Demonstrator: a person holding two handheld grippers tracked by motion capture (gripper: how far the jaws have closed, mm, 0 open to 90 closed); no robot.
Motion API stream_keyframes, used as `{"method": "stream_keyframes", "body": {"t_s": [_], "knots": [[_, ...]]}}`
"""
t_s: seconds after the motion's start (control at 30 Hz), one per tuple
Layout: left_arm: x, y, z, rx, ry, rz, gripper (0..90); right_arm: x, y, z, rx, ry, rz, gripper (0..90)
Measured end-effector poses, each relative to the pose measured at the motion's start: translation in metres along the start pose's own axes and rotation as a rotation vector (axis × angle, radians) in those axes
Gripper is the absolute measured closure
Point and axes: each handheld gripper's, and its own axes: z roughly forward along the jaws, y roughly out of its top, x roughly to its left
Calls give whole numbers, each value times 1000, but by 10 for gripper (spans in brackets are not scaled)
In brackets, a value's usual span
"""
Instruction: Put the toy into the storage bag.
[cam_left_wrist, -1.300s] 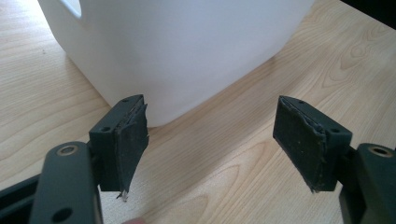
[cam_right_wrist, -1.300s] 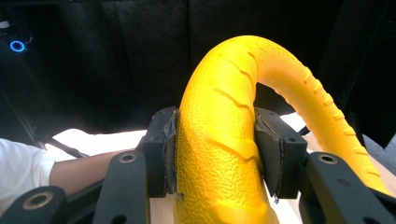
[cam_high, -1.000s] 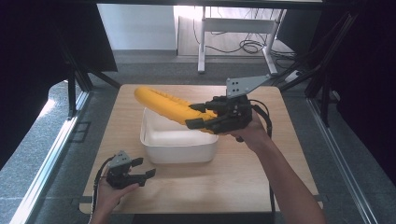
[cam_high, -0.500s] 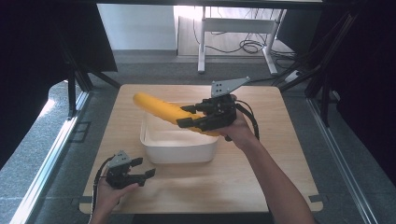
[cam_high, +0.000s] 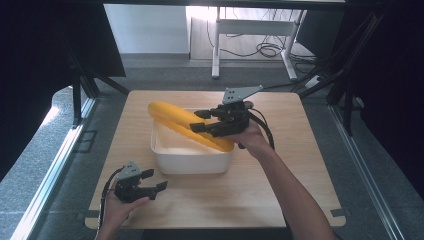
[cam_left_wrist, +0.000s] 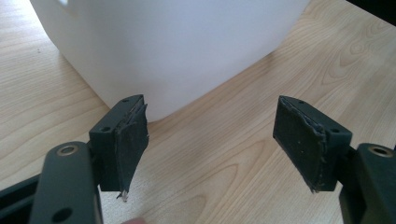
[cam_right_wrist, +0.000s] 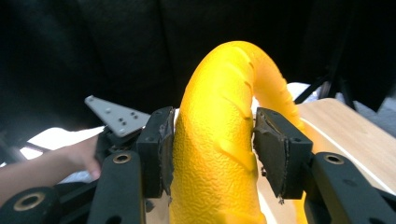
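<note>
The right gripper (cam_high: 209, 122) is closed on a long yellow banana-shaped object (cam_high: 186, 125), and it holds this object above a white tub (cam_high: 192, 161) that stands on the wooden table (cam_high: 300, 150). In the high view the yellow object goes out from between the jaws toward the far left, rising over the tub's far left corner, while its other end lies under the gripper near the tub's right rim (I cannot tell if this end touches the rim). In the right gripper view the yellow object (cam_right_wrist: 224, 140) sits directly between the two black pads, which press on its left and right sides; beyond the jaws it curves up and then bends away. Its skin is rough, with faint ridges. The person's right hand (cam_high: 252, 140) holds this gripper from behind, and the grey three-cornered plate (cam_high: 240, 93) stands on top of it.

The left gripper (cam_high: 150, 186) is near the front left edge of the table, in the person's left hand (cam_high: 117, 207). Its jaws stand wide apart and hold nothing. In the left gripper view the tub's white wall (cam_left_wrist: 177, 46) is just ahead of the jaw tips, a little to the left, not touching them, and bare wood shows between the pads.
</note>
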Motion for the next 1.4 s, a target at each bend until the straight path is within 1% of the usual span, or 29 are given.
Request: {"method": "stream_keyframes", "body": {"t_s": [0.03, 0.27, 0.37, 0.73, 0.9, 1.23, 1.33, 1.4], "knots": [[0, 0, 0, 1, -1, 1, 264, -1, -1, 0, -2, -2, -8, 495], [-1, 0, 2, 8, -5, 5, 264, -5, -7, -3, 17, -6, -2, 493], [-1, 0, 2, 9, -4, 3, 264, -7, -8, -5, 25, -19, -3, 497], [-2, 0, 3, 12, -7, 5, 263, -8, -9, -7, 35, -25, -3, 501], [-2, 0, 4, 16, -8, 7, 264, -7, -9, -8, 53, -35, -12, 501], [-3, -1, 5, 19, -11, 9, 263, -8, -10, -8, 50, -44, -8, 499], [-3, 0, 5, 18, -11, 12, 263, -8, -12, -9, 73, -60, -13, 489], [-3, 0, 5, 18, -12, 11, 263, -9, -14, -10, 75, -77, -14, 478]]}}
